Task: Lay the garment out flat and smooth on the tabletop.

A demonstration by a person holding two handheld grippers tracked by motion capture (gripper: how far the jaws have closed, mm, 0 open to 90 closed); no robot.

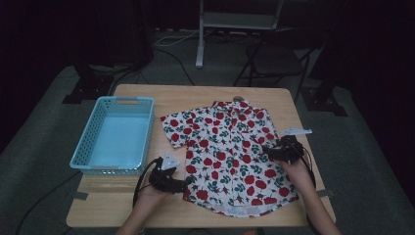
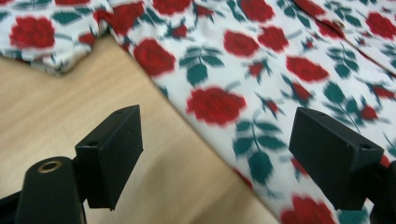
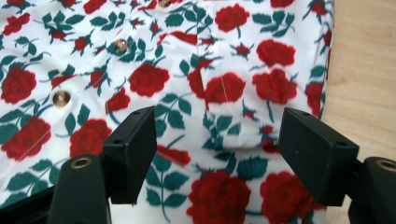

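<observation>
The short-sleeved white cotton shirt printed with red roses and green leaves (image 1: 229, 155) lies flat and front-up at the middle of the surface, its long axis running from the collar at the far edge to the hem at the near edge. The left claw (image 1: 186, 182) stands just off the shirt's left side seam near the hem, jaws apart with nothing between them. The right claw (image 1: 268, 149) hovers over the right half of the fabric — also spread, gripping nothing. The pale wooden surface (image 1: 195, 98) also carries a light-blue perforated plastic basket (image 1: 117, 134) left of the shirt; beyond it, a dark room with a folding chair (image 1: 274, 58).
</observation>
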